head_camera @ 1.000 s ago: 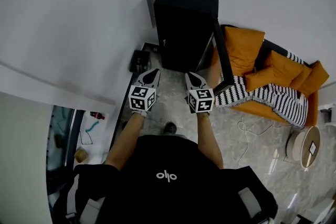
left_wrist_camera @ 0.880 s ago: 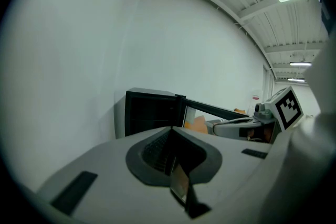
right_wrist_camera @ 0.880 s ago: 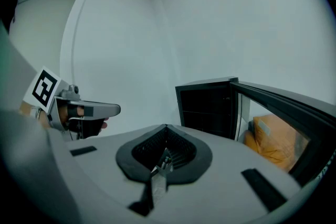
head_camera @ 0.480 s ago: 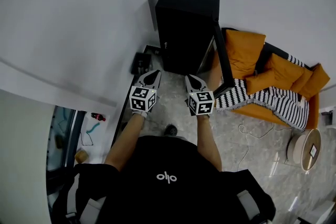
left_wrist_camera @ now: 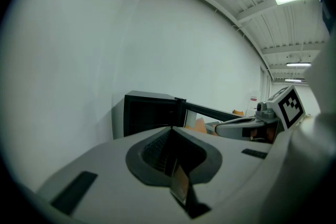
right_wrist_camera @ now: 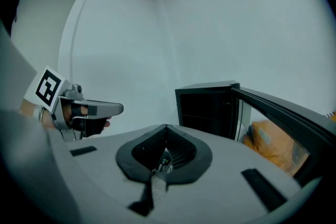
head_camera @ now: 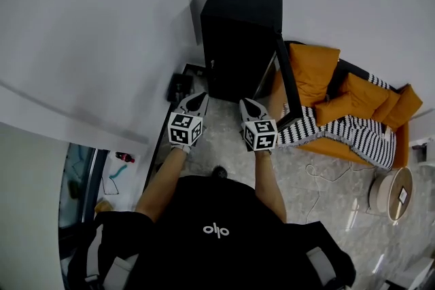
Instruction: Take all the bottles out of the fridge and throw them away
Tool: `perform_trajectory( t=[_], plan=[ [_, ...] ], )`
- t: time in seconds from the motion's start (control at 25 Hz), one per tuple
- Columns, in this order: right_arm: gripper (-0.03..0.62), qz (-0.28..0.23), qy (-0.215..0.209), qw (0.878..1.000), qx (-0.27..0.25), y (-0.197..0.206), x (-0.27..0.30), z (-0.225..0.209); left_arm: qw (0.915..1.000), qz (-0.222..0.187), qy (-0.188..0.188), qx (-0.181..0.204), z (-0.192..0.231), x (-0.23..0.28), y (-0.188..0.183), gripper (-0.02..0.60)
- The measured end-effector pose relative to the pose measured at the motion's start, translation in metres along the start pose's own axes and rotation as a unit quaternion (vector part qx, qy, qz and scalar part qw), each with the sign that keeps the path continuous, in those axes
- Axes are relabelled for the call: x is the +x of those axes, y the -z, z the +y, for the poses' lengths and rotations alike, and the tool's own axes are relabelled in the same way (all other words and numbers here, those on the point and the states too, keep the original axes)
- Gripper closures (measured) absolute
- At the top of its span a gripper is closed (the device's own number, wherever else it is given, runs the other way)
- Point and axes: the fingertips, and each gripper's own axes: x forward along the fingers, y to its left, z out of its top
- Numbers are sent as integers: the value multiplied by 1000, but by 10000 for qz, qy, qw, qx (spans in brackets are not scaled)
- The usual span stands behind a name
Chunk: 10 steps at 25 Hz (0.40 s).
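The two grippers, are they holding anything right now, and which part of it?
Nothing is held. The left gripper and the right gripper are both shut with nothing between their jaws, in front of the open black fridge.

orange sofa [head_camera: 317,68], striped blanket [head_camera: 353,130], round table [head_camera: 392,193]

The fridge [head_camera: 241,37] stands on the floor [head_camera: 224,136] with its back against the wall [head_camera: 102,44]. Its door [head_camera: 289,86] hangs open to the right, toward the sofa [head_camera: 353,122] just beside it. A box [head_camera: 180,86] lies on the floor left of the fridge. The left gripper [head_camera: 198,98] and right gripper [head_camera: 246,104] sit side by side, apart, before the fridge. A round stool [head_camera: 393,192] stands before the sofa's right end.
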Motion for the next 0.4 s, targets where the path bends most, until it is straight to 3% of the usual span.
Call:
perform_trajectory(
  t=[0.4],
  plan=[
    [585, -23, 21, 10000, -70, -5, 15, 12, 10000, -57, -19, -28, 21, -5, -4, 574]
  ],
)
